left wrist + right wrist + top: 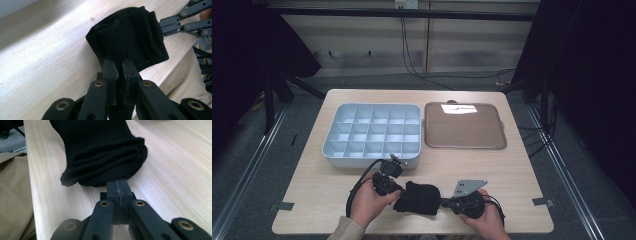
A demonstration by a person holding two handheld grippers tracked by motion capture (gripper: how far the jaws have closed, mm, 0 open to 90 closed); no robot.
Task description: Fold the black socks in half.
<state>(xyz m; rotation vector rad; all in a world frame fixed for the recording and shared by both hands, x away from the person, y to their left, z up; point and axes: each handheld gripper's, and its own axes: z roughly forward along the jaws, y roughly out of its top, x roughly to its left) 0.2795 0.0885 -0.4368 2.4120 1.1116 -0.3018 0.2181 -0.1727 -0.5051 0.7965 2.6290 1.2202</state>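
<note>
A folded black sock (419,198) lies near the front edge of the wooden table (322,195), between my two grippers. My left gripper (403,192) comes in from the left. In the left gripper view its jaws stand almost together, and my left gripper (120,67) is shut on a pinched fold of the sock (135,37). My right gripper (443,202) points at the sock from the right. In the right gripper view my right gripper (117,186) is shut, jaws pressed together, with its tips against the lower edge of the sock (100,150); I cannot tell whether any fabric is caught.
A light grey tray (372,161) with several compartments stands behind the left gripper. To its right lies a flat brown tray (464,126). The person's beige trousers (12,202) sit just past the table's front edge.
</note>
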